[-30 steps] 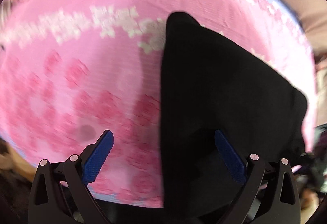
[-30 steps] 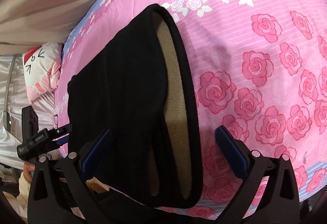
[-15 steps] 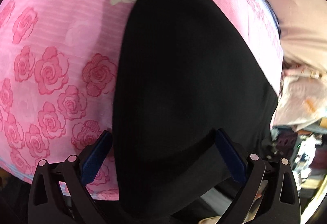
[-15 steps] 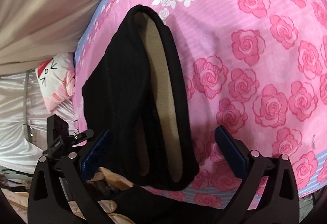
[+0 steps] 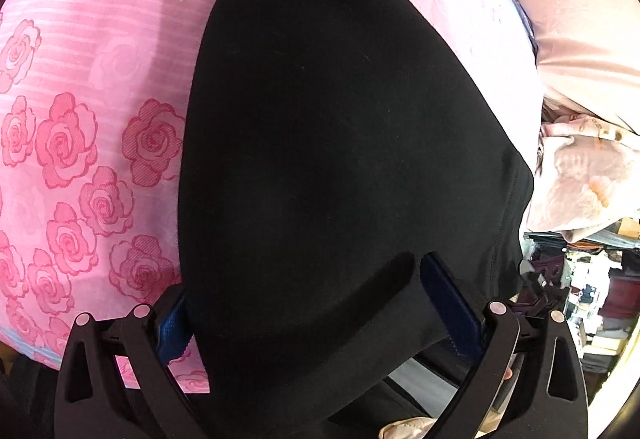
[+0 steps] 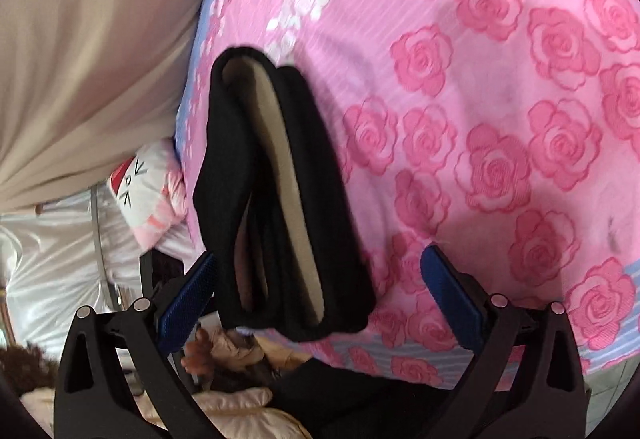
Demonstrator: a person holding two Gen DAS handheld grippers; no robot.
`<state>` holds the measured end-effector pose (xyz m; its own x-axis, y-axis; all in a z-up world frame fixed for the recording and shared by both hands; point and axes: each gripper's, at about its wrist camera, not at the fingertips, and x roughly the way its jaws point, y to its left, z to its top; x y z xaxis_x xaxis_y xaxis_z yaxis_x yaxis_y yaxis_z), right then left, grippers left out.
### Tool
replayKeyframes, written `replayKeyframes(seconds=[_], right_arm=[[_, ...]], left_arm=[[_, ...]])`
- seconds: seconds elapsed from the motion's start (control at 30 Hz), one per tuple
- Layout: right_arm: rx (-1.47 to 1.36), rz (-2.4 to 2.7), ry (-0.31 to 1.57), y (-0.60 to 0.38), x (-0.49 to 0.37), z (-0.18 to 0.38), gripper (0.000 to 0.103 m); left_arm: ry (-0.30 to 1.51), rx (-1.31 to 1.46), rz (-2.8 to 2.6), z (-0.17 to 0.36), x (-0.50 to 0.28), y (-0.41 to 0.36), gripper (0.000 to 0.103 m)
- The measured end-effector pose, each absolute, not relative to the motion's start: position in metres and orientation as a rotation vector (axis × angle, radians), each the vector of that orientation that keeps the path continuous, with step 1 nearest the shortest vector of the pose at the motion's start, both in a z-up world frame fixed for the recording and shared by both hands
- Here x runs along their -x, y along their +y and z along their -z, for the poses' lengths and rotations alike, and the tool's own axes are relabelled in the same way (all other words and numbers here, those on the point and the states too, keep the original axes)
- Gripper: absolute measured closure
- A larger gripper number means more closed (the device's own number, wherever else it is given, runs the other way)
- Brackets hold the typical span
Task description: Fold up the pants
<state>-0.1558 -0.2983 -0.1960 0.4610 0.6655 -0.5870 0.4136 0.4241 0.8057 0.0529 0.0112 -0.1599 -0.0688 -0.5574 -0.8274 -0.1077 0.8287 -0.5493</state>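
Folded black pants (image 5: 340,119) lie on a pink rose-print bed sheet (image 5: 80,99) and fill most of the left wrist view. My left gripper (image 5: 304,279) is open, its fingers astride the near end of the pants, and the cloth hides part of the left fingertip (image 5: 174,323). In the right wrist view the pants (image 6: 240,167) show edge-on, with their beige lining (image 6: 280,159) between the black layers. Their near end reaches the bed's front edge. My right gripper (image 6: 320,255) is open around that end, not pinching it.
Beige fabric (image 6: 80,39) borders the bed sheet (image 6: 500,99) on its far side. A cat-face pillow (image 6: 136,179) lies beside the bed's corner. A padded beige garment (image 6: 240,411) sits below the edge. A cluttered room (image 5: 580,279) lies beyond the right side.
The left view has shifted over the pants, which now fill it and cover the left fingertip. The right view has swung, so the pants appear narrower and edge-on. Both grippers stayed open.
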Motion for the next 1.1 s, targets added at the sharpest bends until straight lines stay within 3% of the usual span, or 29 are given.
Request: replayKeyframes(seconds=[0.37, 0.43, 0.47, 0.53, 0.57, 0.73, 0.87, 0.93, 1.03, 1.1], right_arm=[[-1.12, -0.3, 1.181, -0.259, 0.133, 0.196, 0.005], [-1.055, -0.267, 1.194, -0.253, 0.134, 0.191, 0.009], [-1.014, -0.247, 1.209, -0.249, 0.134, 0.187, 0.013], [-0.97, -0.215, 1.223, -0.245, 0.134, 0.184, 0.031], [-0.971, -0.211, 1.23, -0.245, 0.134, 0.184, 0.055], [-0.986, -0.236, 1.248, -0.239, 0.13, 0.178, 0.055], [-1.104, -0.257, 1.24, -0.245, 0.129, 0.193, 0.045], [-1.203, -0.259, 1.199, -0.252, 0.132, 0.201, 0.041], [-1.183, -0.271, 1.19, -0.248, 0.128, 0.201, 0.04], [-1.139, -0.282, 1.195, -0.247, 0.127, 0.198, 0.044]], left_arm=[[1.592, 0.499, 0.462, 0.157, -0.057, -0.006, 0.006], [1.584, 0.503, 0.462, 0.157, -0.057, -0.005, 0.006], [1.58, 0.499, 0.46, 0.156, -0.056, -0.004, 0.007], [1.58, 0.452, 0.444, 0.157, -0.054, -0.008, 0.01], [1.574, 0.439, 0.444, 0.156, -0.053, -0.012, 0.012], [1.555, 0.397, 0.471, 0.15, -0.047, -0.007, 0.029], [1.504, 0.511, 0.535, 0.148, -0.046, 0.005, 0.029], [1.503, 0.557, 0.517, 0.16, -0.048, 0.013, 0.028], [1.477, 0.727, 0.571, 0.171, -0.051, 0.028, 0.008], [1.469, 0.738, 0.572, 0.172, -0.052, 0.027, 0.006]])
